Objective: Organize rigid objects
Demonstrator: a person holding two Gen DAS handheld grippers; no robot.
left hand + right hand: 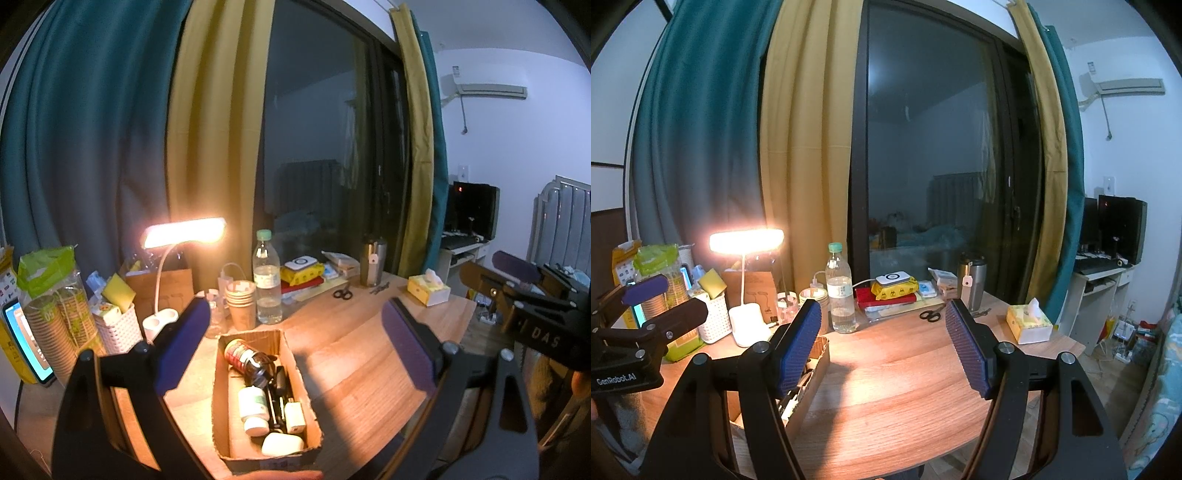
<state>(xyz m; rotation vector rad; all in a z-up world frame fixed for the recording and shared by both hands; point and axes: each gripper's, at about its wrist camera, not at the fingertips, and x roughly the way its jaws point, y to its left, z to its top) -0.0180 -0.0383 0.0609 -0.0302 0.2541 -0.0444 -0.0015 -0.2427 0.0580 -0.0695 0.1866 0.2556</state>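
An open cardboard box (pixel 221 410) lies on the wooden desk (pixel 354 354) and holds a dark bottle with a red label (pixel 245 356), a white pill bottle (pixel 255 408), a white charger (pixel 294 417), a white case (pixel 282 444) and some black items. My left gripper (pixel 295 332) hovers over the box, open, with nothing between its blue pads. In the right wrist view my right gripper (pixel 882 343) stands open and empty over bare desk, and the box (pixel 809 387) sits behind its left finger. Each gripper shows in the other's view, left gripper (pixel 661 306) and right gripper (pixel 517 284).
Along the desk's back edge stand a lit lamp (pixel 746 240), a water bottle (pixel 842 295), paper cups (pixel 241 302), a white basket (pixel 118 326), stacked packets (pixel 894 290), scissors (pixel 931 315), a steel tumbler (pixel 971 286) and a tissue box (pixel 1028 323). A tablet (pixel 26 339) leans at the left.
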